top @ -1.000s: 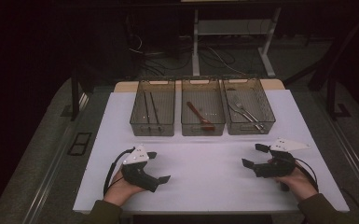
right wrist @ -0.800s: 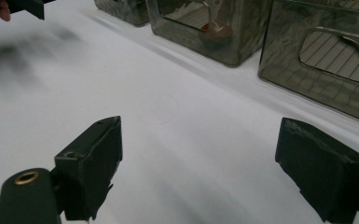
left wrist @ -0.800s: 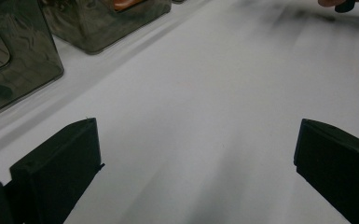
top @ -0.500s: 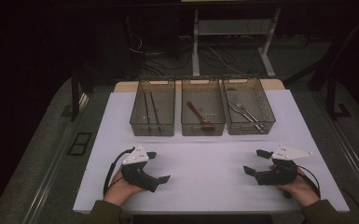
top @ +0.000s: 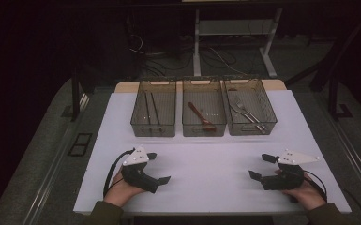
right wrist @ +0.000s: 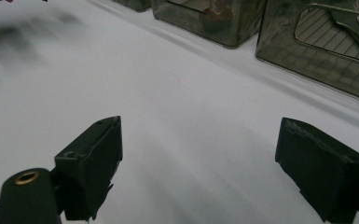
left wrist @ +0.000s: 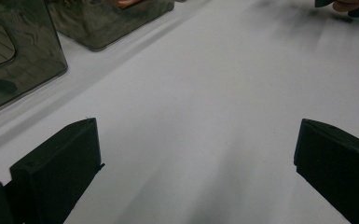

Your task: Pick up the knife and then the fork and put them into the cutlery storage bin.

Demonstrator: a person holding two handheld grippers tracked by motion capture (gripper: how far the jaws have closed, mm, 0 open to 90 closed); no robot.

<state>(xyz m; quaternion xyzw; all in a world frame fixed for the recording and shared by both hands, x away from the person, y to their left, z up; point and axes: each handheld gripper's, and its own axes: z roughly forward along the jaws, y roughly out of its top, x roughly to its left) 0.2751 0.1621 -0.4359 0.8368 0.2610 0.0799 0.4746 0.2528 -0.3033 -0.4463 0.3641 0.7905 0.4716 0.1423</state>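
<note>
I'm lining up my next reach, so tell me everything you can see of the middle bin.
The middle bin is a rectangular, smoky see-through tub, plastic by its look, with handle cut-outs in its short ends. It stands upright on the white table cover, between two matching bins, close to both; whether their rims touch cannot be told. Inside lies a brown, wooden-looking spoon, set diagonally with its bowl toward the person's side. Neither gripper touches the bin.
</note>
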